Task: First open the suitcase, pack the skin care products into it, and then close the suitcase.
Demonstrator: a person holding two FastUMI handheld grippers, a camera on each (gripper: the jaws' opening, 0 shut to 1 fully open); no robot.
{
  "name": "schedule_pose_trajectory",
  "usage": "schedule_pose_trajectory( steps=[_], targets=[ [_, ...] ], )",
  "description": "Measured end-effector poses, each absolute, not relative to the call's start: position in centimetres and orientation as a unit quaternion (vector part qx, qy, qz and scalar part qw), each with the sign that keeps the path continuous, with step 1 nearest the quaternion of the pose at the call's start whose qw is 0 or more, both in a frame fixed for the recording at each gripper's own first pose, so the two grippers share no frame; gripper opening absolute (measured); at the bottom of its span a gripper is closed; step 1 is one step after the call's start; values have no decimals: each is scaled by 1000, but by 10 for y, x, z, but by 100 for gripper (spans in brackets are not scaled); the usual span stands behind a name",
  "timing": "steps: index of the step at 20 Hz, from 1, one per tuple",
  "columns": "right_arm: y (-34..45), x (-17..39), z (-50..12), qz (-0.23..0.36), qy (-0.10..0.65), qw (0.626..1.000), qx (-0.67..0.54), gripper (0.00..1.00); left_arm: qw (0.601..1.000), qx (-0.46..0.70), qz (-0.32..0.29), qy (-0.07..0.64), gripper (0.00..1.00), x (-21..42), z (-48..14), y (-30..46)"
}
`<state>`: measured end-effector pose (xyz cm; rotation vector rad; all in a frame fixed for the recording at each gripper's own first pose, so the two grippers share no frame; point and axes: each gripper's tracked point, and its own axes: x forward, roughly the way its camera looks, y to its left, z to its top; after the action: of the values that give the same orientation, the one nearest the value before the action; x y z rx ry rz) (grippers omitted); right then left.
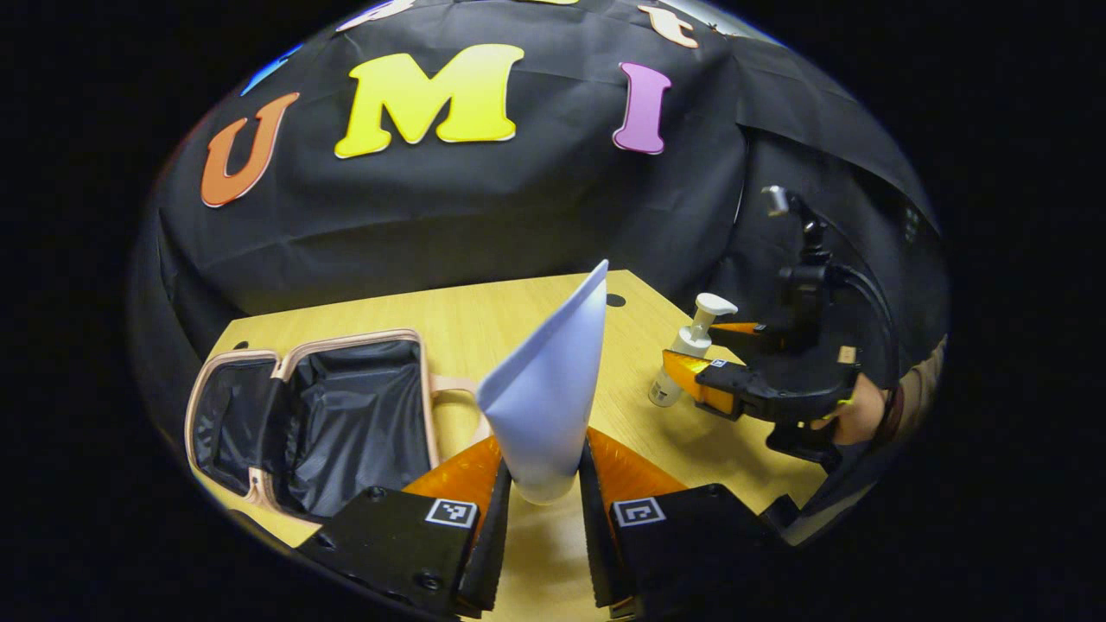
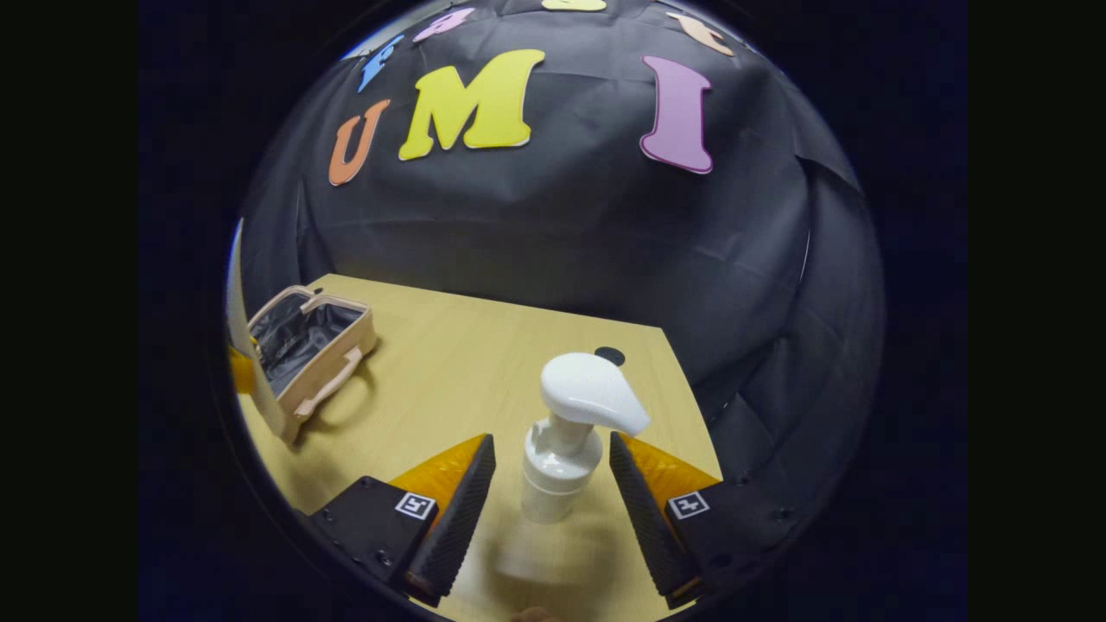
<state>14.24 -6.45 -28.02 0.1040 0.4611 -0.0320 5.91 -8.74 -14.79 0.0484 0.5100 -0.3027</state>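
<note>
The pale wooden table (image 1: 518,320) gives plenty of bare top between the two work spots, and its far corner, by a small dark round hole (image 1: 615,300), runs close to the black cloth wall, so any swing is better kept toward the middle than out over that edge. The beige hard-shell suitcase with a crinkled black lining (image 1: 346,415) lies open at the left of the left gripper view, its mouth unobstructed and its handle (image 1: 454,389) pointing toward the left gripper (image 1: 542,510). That gripper's jaws are narrow and pressed on the rounded lower end of a pale blue squeeze tube (image 1: 549,380), whose flat crimped end points up and away; judging by this, the step in hand is carrying the tube into the case, and it would go best lifted over the pink rim and lowered onto the lining rather than dragged across the edge. Well apart to the right, the right gripper (image 2: 553,510) has its jaws wide on either side of a white pump bottle (image 2: 562,458) standing upright on the table, not touching it; closing squarely on the neck below the pump head should keep it from tipping.
</note>
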Motion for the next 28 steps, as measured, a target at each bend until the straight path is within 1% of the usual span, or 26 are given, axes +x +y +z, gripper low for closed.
schedule_pose_trajectory(
  steps=[1,2,3,5,8,11,13,14,15,16,19,21,26,28],
  targets=[
    [-65,145,-283,-22,231,971,54,78,958,27,-137,250,43,52,-141,-74],
    [-63,147,-287,-20,233,971,59,72,959,30,-125,251,43,45,-136,-60],
    [-64,148,-289,-27,234,970,60,70,961,30,-115,251,43,40,-133,-47],
    [-64,148,-291,-34,228,971,62,56,964,30,-93,247,43,33,-124,-15],
    [-59,142,-288,-34,225,972,62,51,967,31,-65,245,43,30,-121,23],
    [-48,126,-279,-28,234,970,58,49,967,22,-43,249,43,35,-126,58],
    [-38,115,-258,-22,228,970,76,49,964,11,-37,263,43,39,-140,77],
    [-33,105,-249,-19,233,969,85,49,960,7,-39,277,43,41,-149,84],
    [-24,101,-237,-14,228,969,92,47,956,7,-38,289,43,46,-160,93],
    [-16,95,-225,-8,220,971,93,47,953,6,-36,301,43,53,-171,101],
    [7,84,-208,1,220,972,83,47,936,-6,-33,350,43,63,-207,120],
    [21,74,-196,2,221,970,99,47,928,-4,-30,372,43,67,-222,131],
    [49,52,-178,8,222,970,103,47,915,-1,-48,401,43,78,-241,138],
    [54,58,-180,-2,217,971,101,47,908,9,-51,416,43,84,-250,140]
  ],
)
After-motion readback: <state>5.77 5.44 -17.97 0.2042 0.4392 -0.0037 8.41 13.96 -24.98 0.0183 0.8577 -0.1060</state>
